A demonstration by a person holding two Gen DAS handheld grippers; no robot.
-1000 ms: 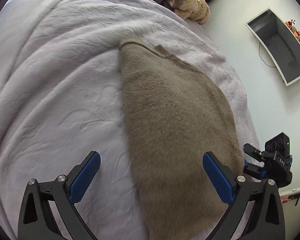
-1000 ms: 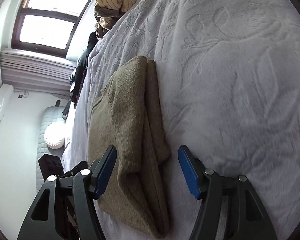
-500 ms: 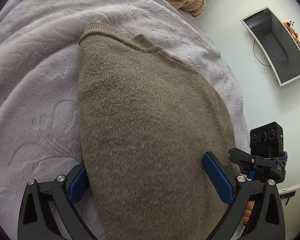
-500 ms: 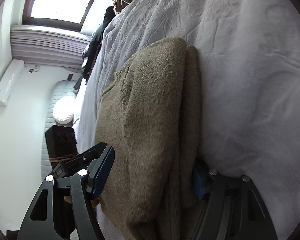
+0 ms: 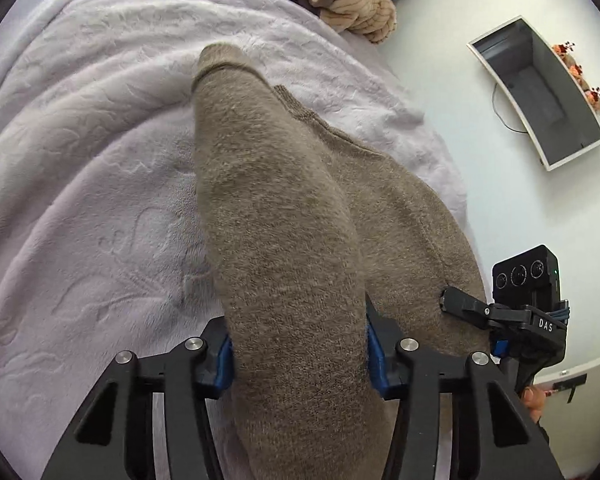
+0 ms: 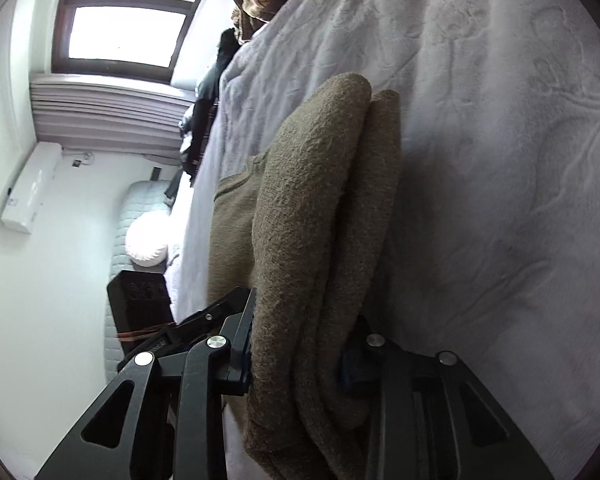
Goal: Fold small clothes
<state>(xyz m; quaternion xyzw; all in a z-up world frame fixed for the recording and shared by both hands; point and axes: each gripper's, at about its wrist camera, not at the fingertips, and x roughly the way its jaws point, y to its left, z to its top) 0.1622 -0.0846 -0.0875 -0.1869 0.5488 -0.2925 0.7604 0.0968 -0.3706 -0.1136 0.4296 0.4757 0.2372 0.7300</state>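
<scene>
Closed now on the brown sweater (image 5: 284, 248), both claws, where one second ago stood wide open above it. Left claw (image 5: 298, 350): blue pads pressed on a thick fold, cloth bunched between and running forward over the pale blanket (image 5: 100, 184). Right claw (image 6: 300, 344): clamped on the stacked layers at the sweater's edge, fabric filling the whole gap. Rest of the sweater flat on the blanket, beside both claws. Far off, a heap of other clothes (image 5: 352, 4).
</scene>
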